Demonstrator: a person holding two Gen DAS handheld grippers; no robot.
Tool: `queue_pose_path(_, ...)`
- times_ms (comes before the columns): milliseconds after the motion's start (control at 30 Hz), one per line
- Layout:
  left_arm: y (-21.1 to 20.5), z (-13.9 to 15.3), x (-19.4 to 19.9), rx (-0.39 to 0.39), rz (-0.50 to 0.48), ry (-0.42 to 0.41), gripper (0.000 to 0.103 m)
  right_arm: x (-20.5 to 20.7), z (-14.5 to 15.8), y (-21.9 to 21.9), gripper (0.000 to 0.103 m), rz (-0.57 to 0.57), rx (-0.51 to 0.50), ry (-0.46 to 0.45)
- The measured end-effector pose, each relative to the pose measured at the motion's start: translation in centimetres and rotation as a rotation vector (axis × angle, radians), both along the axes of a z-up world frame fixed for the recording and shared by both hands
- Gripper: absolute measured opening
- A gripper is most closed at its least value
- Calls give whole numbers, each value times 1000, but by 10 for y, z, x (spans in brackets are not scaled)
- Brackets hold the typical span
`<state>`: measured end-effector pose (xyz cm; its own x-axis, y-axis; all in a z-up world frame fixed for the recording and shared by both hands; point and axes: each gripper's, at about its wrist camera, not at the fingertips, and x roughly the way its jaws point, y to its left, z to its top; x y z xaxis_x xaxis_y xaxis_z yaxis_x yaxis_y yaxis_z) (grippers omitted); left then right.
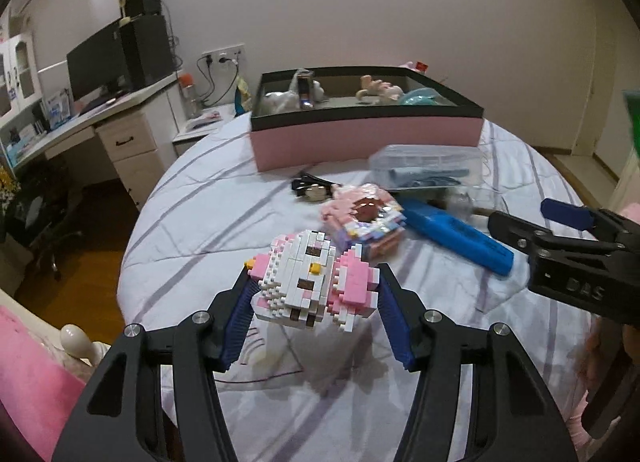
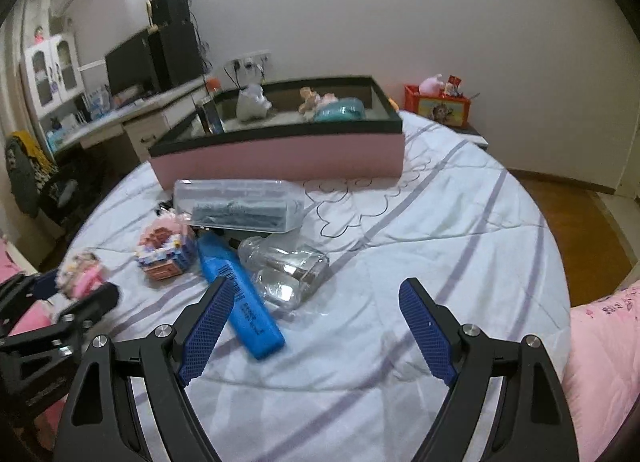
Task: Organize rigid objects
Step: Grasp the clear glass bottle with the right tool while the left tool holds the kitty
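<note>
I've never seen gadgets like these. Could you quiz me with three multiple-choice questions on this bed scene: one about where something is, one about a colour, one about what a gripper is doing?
1. Where is the white plush toy?
A. Inside the pink box
B. On the floor
C. Under the quilt

2. What colour is the long plastic case beside the clear bottle?
A. Red
B. Blue
C. Yellow

3. What is the left gripper doing?
A. Hanging open and empty
B. Gripping the pink-and-white brick-built figure
C. Holding the bottle

Answers: 1 A, it stands behind the box's dark rim. 2 B, it is bright blue. 3 B, both blue pads press the figure's sides; the right gripper is the open, empty one.
</note>
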<state>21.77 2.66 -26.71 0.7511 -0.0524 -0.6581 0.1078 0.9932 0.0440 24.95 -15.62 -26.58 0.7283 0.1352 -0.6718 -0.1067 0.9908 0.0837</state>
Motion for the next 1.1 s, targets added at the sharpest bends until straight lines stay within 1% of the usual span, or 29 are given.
queue_pose_path(100, 5, 0, 2, -1, 4, -2, 59, 16, -3, 4, 86, -1, 15, 39)
queue_pose_path(200, 7, -2, 6, -7, 6, 1, 59, 32, -10, 4, 86, 13, 57, 93)
queue_pose_path(333, 10, -3, 10, -18, 5, 6, 59, 42, -14, 1, 84, 29, 97, 117)
queue_pose_path(367, 10, -4, 10, -19, 6, 7, 59, 43, -14, 0, 81, 31, 99, 117)
queue_pose_path(433, 10, -5, 12, -24, 9, 11, 59, 43, -14, 0, 64, 44, 105, 115)
queue_pose_path(467, 10, -5, 14, -28, 9, 13, 59, 44, -14, -1, 57, 45, 104, 114)
queue_pose_path(500, 9, -5, 14, -29, 8, 13, 59, 43, -15, -1, 56, 40, 83, 115)
queue_pose_path(567, 7, -4, 14, -33, 0, 11, 59, 41, -15, -3, 56, 43, 81, 109)
queue_pose_path(767, -1, 1, 11, -40, -18, -4, 59, 25, -11, -15, 56, -6, 22, 61)
queue_pose_path(833, -3, 5, 10, -44, -20, -12, 59, 18, -7, -20, 56, -17, 18, 45)
queue_pose_path(967, -10, 17, 6, -47, -14, -48, 59, 5, 5, -24, 56, -21, 24, 1)
queue_pose_path(1100, -13, 34, 0, -52, -5, -99, 59, -9, 28, -18, 56, -12, 18, -79)
